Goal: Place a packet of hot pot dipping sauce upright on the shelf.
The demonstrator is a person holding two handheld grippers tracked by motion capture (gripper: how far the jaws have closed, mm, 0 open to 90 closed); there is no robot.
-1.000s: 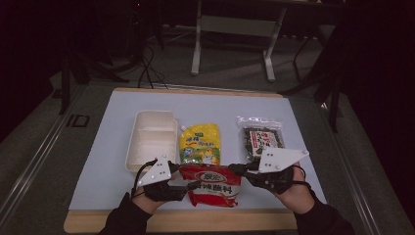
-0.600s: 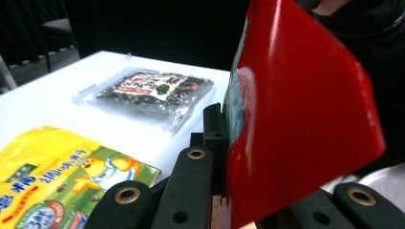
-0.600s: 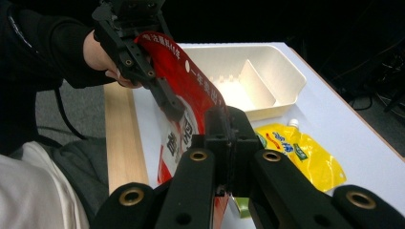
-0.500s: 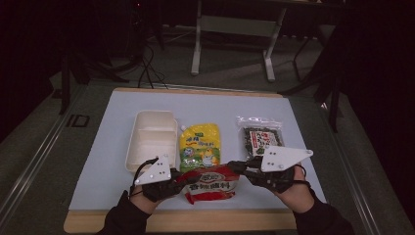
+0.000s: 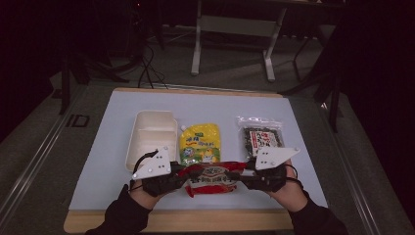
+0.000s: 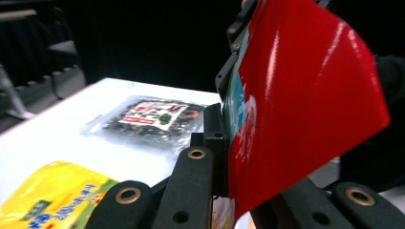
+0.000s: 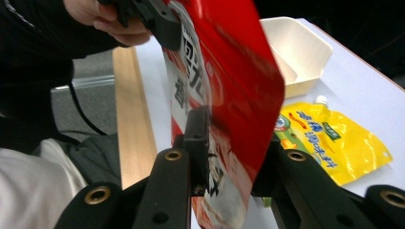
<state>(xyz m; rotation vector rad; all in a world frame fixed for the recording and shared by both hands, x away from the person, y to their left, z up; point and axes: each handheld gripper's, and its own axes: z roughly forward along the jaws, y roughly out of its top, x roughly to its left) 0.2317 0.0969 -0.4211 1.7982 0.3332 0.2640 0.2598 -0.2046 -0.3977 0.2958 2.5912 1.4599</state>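
A red snack packet (image 5: 210,177) hangs just above the table's front edge, stretched between both grippers. My left gripper (image 5: 182,177) is shut on its left end; in the left gripper view the glossy red packet (image 6: 305,95) stands up between the jaws of that gripper (image 6: 224,157). My right gripper (image 5: 243,176) grips the right end. In the right gripper view the packet (image 7: 224,81) is pinched between the jaws of this gripper (image 7: 229,143), which have just been opening slightly. The other hand holds the packet's far end there.
A white two-compartment box (image 5: 151,137) lies left of a yellow spouted pouch (image 5: 199,142). A clear bag of dark contents (image 5: 259,137) lies at the right. All rest on the pale table mat (image 5: 303,122). Dark floor and stands surround the table.
The red packet has risen off the table and been pulled flatter between the two grippers. The left hand moved up a little and its jaws closed on the packet's end.
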